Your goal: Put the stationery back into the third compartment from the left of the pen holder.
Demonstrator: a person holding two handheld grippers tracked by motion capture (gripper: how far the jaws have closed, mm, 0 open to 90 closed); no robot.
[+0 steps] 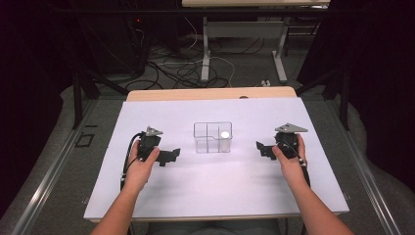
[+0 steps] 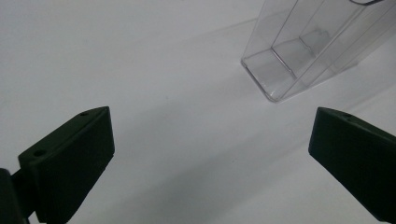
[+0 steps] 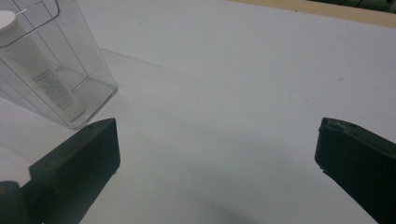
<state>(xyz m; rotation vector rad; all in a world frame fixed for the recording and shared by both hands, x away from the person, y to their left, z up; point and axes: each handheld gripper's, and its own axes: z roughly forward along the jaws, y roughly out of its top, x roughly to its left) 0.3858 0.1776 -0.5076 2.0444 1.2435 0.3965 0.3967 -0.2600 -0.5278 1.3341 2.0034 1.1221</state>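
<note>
A clear plastic organizer [image 1: 212, 137] stands upright near the middle of a white table [image 1: 215, 191], well back from every edge, with bare surface on all sides of it and a strip of wooden tabletop [image 1: 210, 93] showing beyond the white sheet's far edge. A white tube [image 1: 224, 139] with a round cap stands inside the organizer's right-hand compartment; in the right gripper view the tube leans slightly against the clear wall. The left gripper [image 1: 170, 156], held in a person's hand, rests on the table to the organizer's left, its jaws spread wide with nothing between them, the container's corner lying ahead of and apart from the tips. The right gripper [image 1: 264, 149] sits to the organizer's right, jaws likewise parted and empty, the container just beyond its own left jaw in the right gripper view.
</note>
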